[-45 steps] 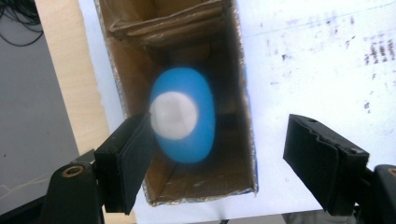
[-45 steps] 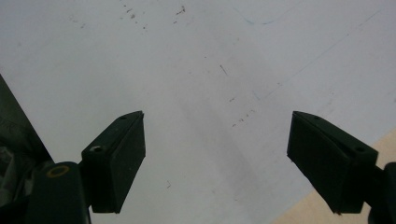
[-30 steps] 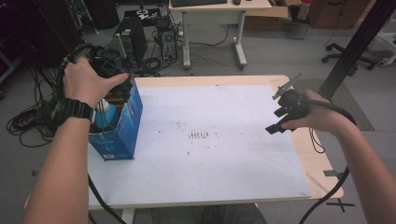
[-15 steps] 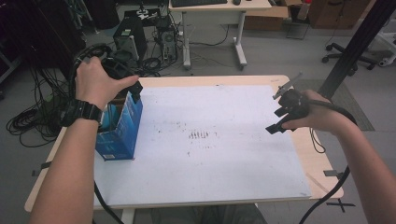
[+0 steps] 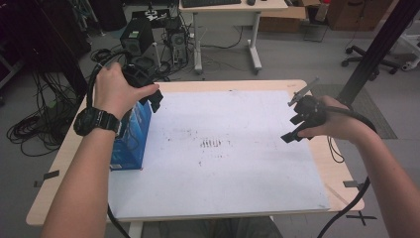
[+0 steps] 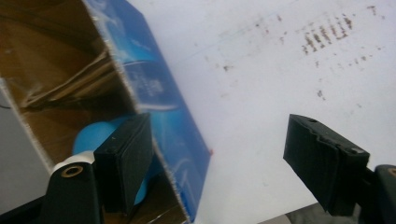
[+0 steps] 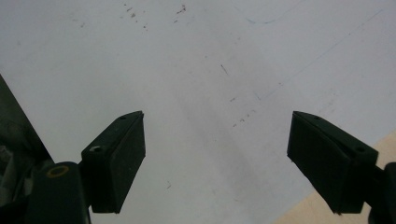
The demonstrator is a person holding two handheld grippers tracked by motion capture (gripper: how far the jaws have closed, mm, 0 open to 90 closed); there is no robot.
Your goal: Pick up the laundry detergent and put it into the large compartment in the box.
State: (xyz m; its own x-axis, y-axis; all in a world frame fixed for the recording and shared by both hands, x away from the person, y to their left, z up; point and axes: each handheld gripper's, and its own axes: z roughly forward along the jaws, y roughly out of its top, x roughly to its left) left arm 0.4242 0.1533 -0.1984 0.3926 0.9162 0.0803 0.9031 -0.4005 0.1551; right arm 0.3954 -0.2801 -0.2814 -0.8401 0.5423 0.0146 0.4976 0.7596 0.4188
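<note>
A blue cardboard box [image 5: 130, 136] stands open-topped on the left of the white sheet [image 5: 233, 168]. My left gripper [image 5: 148, 99] hovers at the box's far right top corner. In the left gripper view the left gripper [image 6: 224, 163] straddles the box's blue side wall [image 6: 161, 100]: one jaw is inside the box, the other over the sheet, and neither pad touches it. A round blue thing [image 6: 88, 135] lies inside the box, partly behind that jaw. My right gripper [image 5: 293, 128] is held above the sheet's right side, open and empty, as in the right gripper view [image 7: 217, 158].
The sheet covers most of a wooden table [image 5: 341, 173], whose bare edge shows at the right. The sheet's middle bears dark smudges [image 5: 213, 144]. Cables [image 5: 34, 129] lie on the floor at the left. A black post [image 5: 376, 49] rises at the far right.
My left hand has moved a little right and away along the top of the box. The right hand and the box have stayed where they were.
</note>
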